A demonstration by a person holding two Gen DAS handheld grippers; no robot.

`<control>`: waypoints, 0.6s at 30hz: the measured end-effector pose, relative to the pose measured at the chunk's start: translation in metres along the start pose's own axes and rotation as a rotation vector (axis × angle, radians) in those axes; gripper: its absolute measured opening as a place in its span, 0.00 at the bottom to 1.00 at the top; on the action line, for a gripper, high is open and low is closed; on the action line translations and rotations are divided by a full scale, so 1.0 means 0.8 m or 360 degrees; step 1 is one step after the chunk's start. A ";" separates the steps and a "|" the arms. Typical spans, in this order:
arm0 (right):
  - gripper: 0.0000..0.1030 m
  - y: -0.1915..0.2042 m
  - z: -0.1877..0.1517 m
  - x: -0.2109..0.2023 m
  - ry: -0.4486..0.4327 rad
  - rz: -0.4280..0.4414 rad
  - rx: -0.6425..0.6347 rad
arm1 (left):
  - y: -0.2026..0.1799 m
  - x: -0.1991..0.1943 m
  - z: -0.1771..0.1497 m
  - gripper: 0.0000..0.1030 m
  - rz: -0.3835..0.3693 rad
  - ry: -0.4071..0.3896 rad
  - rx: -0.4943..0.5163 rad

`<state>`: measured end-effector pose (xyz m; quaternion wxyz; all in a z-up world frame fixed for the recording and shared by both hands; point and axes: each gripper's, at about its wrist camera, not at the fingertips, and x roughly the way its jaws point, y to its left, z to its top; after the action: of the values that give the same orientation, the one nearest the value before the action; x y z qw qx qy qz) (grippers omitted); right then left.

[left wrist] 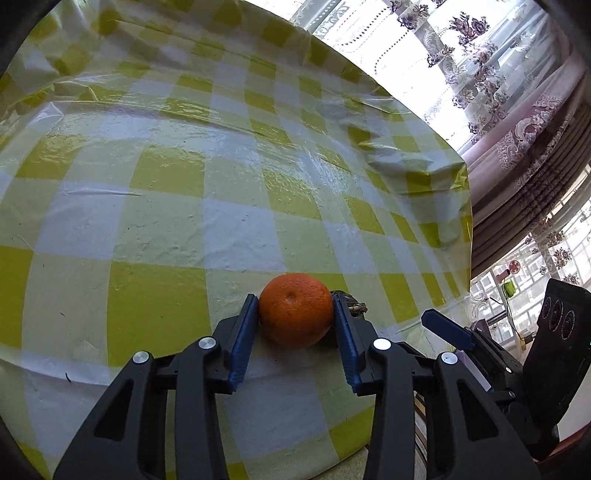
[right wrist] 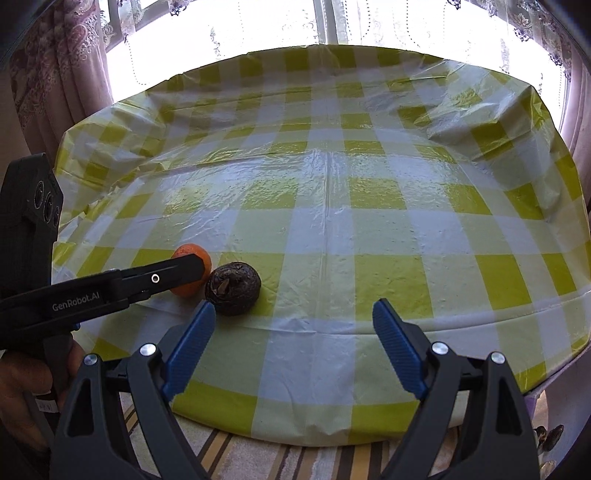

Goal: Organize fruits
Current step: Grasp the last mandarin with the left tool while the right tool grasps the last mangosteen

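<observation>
An orange (left wrist: 295, 310) sits on the yellow-and-white checked tablecloth (left wrist: 184, 184) near the table's front edge. My left gripper (left wrist: 295, 308) has its blue pads against both sides of the orange. In the right wrist view the orange (right wrist: 192, 271) is partly hidden behind the left gripper's finger. A dark brown wrinkled fruit (right wrist: 232, 288) lies right beside the orange; only its edge (left wrist: 352, 304) shows in the left wrist view. My right gripper (right wrist: 293, 314) is open and empty, low over the front edge, to the right of both fruits.
The table (right wrist: 369, 229) is covered by the crinkled plastic cloth, with its edges hanging down. Curtains and a bright window (right wrist: 258, 26) stand behind it. A striped rug (right wrist: 258, 458) lies below the front edge. The right gripper's body (left wrist: 517, 350) shows in the left wrist view.
</observation>
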<state>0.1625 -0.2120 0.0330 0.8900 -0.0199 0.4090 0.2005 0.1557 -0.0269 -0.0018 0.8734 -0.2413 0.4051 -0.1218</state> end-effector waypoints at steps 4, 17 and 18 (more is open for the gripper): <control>0.85 0.013 0.004 0.010 0.0015 0.0022 -0.0041 | 0.005 -0.008 0.002 0.37 0.0082 -0.0070 -0.0005; 0.63 0.050 0.016 0.049 0.0108 0.0029 -0.0164 | -0.001 -0.026 0.005 0.37 0.0503 -0.0204 0.0156; 0.59 0.051 0.016 0.051 0.0115 0.0026 -0.0168 | -0.002 -0.026 0.005 0.37 0.0535 -0.0209 0.0171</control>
<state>0.1804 -0.1578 0.0168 0.8707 -0.0706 0.4299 0.2283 0.1455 -0.0183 0.0149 0.9176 -0.1307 0.3748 0.0204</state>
